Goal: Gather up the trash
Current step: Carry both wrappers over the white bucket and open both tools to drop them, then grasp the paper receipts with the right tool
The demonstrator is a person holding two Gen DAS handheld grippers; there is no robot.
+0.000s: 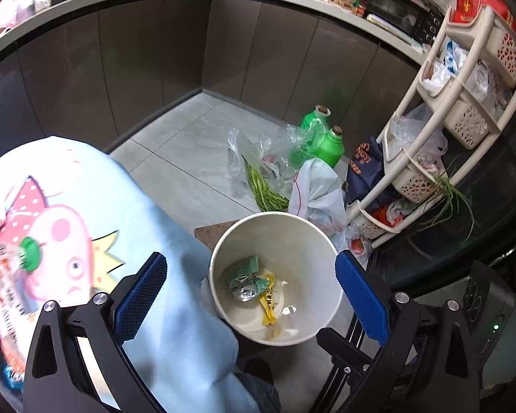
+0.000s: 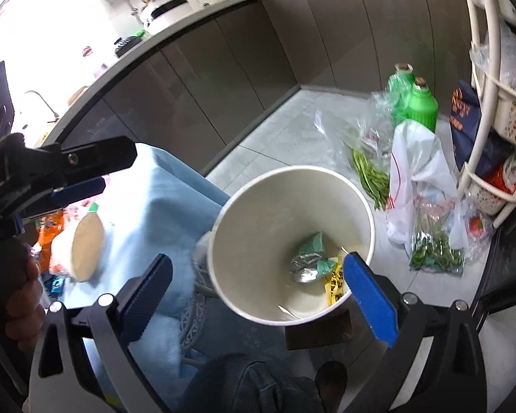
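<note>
A white bin [image 1: 302,241] [image 2: 268,213] stands on the floor beside a table draped in a light blue cartoon cloth [image 1: 148,206]. Crumpled green, silver and yellow wrappers [image 1: 251,282] [image 2: 313,258] lie at its bottom. My left gripper [image 1: 251,261] hangs open above the bin with nothing between its blue pads. My right gripper [image 2: 258,261] is open and empty too, over the same bin. An orange-and-white pouch with a green cap [image 1: 7,275] and a round tub with a tan lid [image 2: 82,247] rest on the cloth.
Two green bottles [image 1: 326,141], a clear bag of green stalks [image 1: 265,186] and a white plastic bag [image 1: 316,189] sit on the tiled floor behind the bin. A beige basket rack [image 1: 464,103] stands at the right. Grey cabinets line the back. A person's jeans-clad leg [image 2: 258,385] is below.
</note>
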